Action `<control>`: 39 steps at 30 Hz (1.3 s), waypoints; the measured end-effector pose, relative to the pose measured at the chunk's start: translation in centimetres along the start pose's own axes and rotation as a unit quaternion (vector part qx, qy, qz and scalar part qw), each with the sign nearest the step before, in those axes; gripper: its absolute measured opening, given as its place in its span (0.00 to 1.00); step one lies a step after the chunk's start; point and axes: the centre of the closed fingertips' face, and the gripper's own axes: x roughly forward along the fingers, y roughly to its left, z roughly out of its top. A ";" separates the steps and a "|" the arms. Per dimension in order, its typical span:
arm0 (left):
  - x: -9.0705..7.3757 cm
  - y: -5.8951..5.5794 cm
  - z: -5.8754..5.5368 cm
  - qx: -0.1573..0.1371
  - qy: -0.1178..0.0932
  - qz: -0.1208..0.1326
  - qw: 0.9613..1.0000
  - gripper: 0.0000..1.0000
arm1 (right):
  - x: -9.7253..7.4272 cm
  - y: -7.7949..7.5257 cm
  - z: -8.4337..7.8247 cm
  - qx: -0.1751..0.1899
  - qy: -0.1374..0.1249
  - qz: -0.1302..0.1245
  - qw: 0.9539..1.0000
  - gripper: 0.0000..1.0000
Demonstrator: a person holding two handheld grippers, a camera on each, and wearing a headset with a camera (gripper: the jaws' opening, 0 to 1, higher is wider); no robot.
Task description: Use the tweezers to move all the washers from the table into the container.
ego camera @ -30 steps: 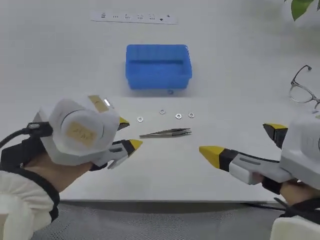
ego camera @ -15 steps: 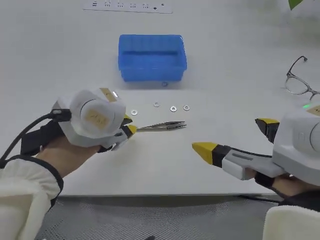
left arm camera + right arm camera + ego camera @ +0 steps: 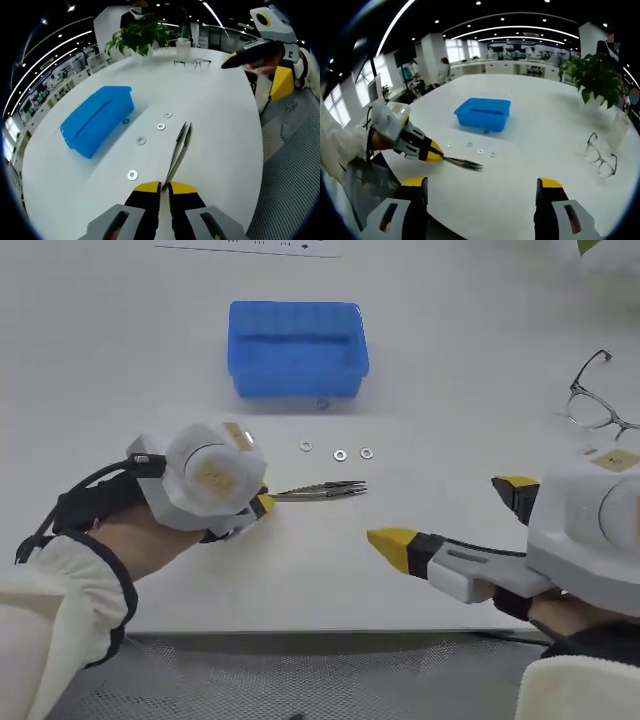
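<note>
Silver tweezers (image 3: 322, 490) lie flat on the white table, tips pointing right. My left gripper (image 3: 262, 504) is shut on their rear end; in the left gripper view the yellow jaws (image 3: 165, 189) pinch the tweezers (image 3: 176, 150). Several small washers (image 3: 340, 455) lie in a row just beyond the tweezers, and one more (image 3: 322, 404) sits by the front wall of the blue container (image 3: 297, 335). My right gripper (image 3: 452, 512) hovers open to the right of the tweezers, holding nothing. In the right gripper view the open jaws (image 3: 482, 184) face the tweezers (image 3: 465, 162) and washers (image 3: 480, 151).
A pair of glasses (image 3: 595, 400) lies at the right side of the table. A white power strip (image 3: 250, 246) runs along the far edge. A potted plant (image 3: 592, 75) stands behind the glasses. The table's front edge (image 3: 330, 630) is close to both hands.
My left gripper moved right to the tweezers' rear end and closed on it. The right gripper drifted slightly left, still open. The head camera shifted a little.
</note>
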 end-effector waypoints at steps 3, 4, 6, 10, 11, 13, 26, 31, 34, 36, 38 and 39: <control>0.2 -0.1 -0.2 0.010 0.005 -0.003 1.000 0.01 | 0.1 0.1 -0.1 -0.001 0.001 0.002 1.000 0.88; 0.3 -0.2 -0.3 0.013 0.007 -0.004 1.000 0.00 | 0.1 0.2 -0.1 -0.002 0.002 0.003 1.000 0.88; 0.3 -0.3 -0.2 0.017 0.004 -0.007 1.000 0.00 | 0.1 0.2 -0.1 -0.003 0.003 0.004 1.000 0.88; 0.3 -0.7 -0.1 0.015 0.006 -0.016 1.000 0.00 | 0.1 0.4 -0.1 -0.004 0.003 0.007 1.000 0.87; 0.3 -0.8 -0.1 0.017 0.008 -0.016 1.000 0.00 | 0.1 0.5 -0.1 -0.005 0.003 0.009 1.000 0.87; 0.2 -1.0 -0.1 0.029 0.012 -0.015 0.999 0.00 | 0.2 0.6 -0.1 -0.011 0.005 0.012 1.000 0.87; -2.2 -2.0 1.3 0.023 -0.007 -0.003 1.000 0.00 | 0.2 1.8 0.6 -0.027 -0.001 0.030 0.999 0.84; -3.7 -2.5 2.5 0.016 -0.023 0.001 1.000 0.00 | 0.1 2.4 0.8 -0.034 -0.003 0.036 0.999 0.83; -4.8 -2.8 3.4 0.018 -0.036 0.006 0.999 0.00 | -0.1 3.0 0.8 -0.040 -0.003 0.044 0.998 0.82; -5.6 -3.1 4.0 0.001 -0.048 0.001 0.999 0.00 | -0.2 3.4 0.8 -0.044 -0.004 0.051 0.998 0.82; -6.3 -3.1 4.5 0.003 -0.051 0.006 0.999 0.00 | -0.3 3.8 1.0 -0.050 -0.006 0.060 0.997 0.80; -6.6 -3.1 4.6 0.008 -0.051 0.010 0.999 0.00 | -0.3 4.0 1.0 -0.053 -0.006 0.063 0.997 0.80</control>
